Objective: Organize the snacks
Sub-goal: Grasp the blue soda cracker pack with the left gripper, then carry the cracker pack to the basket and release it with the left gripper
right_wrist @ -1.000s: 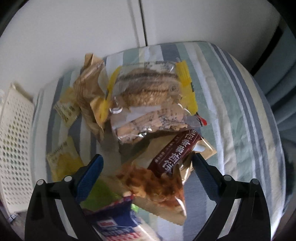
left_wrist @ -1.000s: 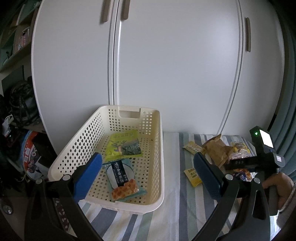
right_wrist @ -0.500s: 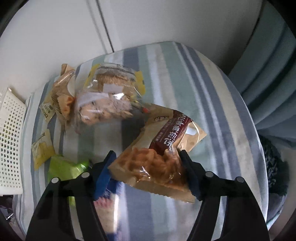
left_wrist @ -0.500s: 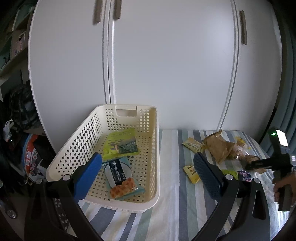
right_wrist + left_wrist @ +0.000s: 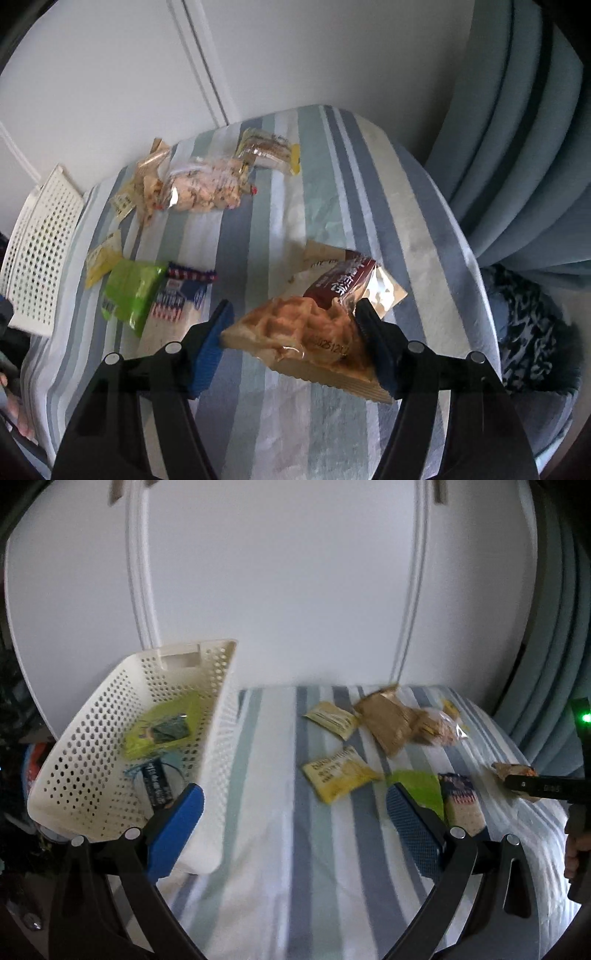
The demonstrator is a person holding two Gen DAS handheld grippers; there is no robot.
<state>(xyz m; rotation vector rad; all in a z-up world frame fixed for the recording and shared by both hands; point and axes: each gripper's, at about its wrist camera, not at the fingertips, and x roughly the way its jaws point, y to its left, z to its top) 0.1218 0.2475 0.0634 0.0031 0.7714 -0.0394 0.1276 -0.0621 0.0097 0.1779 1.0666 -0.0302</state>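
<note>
Now lifted: waffle packet (image 5: 314,336) clamped in right tongs (image 5: 295,332), off cloth since earlier; left tongs (image 5: 295,812) open, empty; basket (image 5: 110,738) next.

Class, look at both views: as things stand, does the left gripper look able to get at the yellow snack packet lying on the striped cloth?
Probably yes. The left gripper is open and empty, and the yellow snack packet lies flat ahead of it on the striped cloth, with nothing between them.

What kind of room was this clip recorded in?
Probably a bedroom or living space at home: white wardrobe doors, blue curtains, and a table with a striped cloth holding snack packets beside a white basket.
</note>
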